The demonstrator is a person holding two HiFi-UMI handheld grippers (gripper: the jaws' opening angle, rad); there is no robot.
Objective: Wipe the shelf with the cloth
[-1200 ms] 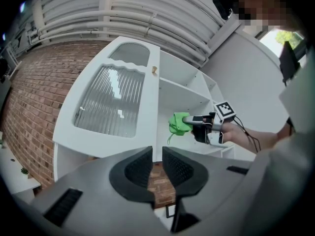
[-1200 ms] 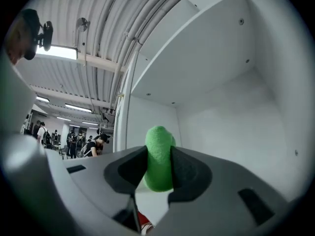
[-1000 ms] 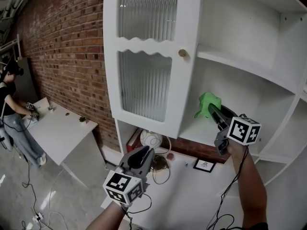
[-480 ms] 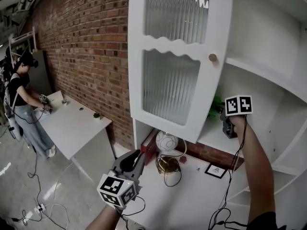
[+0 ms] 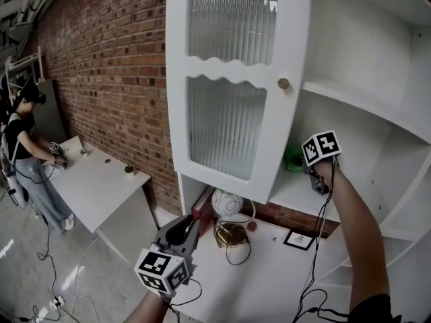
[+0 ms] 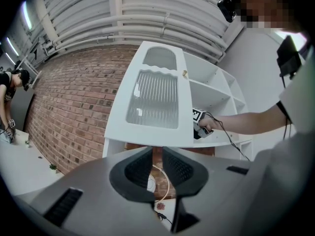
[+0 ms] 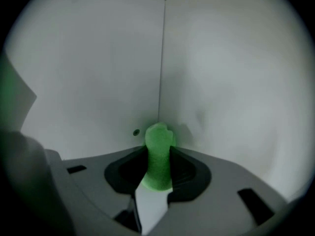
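Note:
My right gripper [image 5: 306,168] reaches into the white cabinet, just above the lower shelf [image 5: 291,195], behind the open glass door [image 5: 232,86]. It is shut on the green cloth [image 5: 293,159]. In the right gripper view the cloth [image 7: 157,136] stands pinched between the jaws of that gripper [image 7: 158,157], close to the cabinet's back corner [image 7: 162,58]. My left gripper [image 5: 187,223] hangs low in front of the cabinet, over the table, its jaws closed to a slim gap with nothing in them. The left gripper view shows the left gripper [image 6: 157,154] and, further off, the right gripper's marker cube [image 6: 198,115].
Below the shelf a white table [image 5: 269,274] carries a round white lamp [image 5: 226,202], a gold object [image 5: 231,233], a small framed picture [image 5: 296,239] and cables. A brick wall [image 5: 101,79] runs left. A person [image 5: 20,147] stands at another white table [image 5: 101,184].
My right gripper has carried the cloth further into the shelf, partly behind the door. The left gripper has stayed low and shut. The head view has shifted a little.

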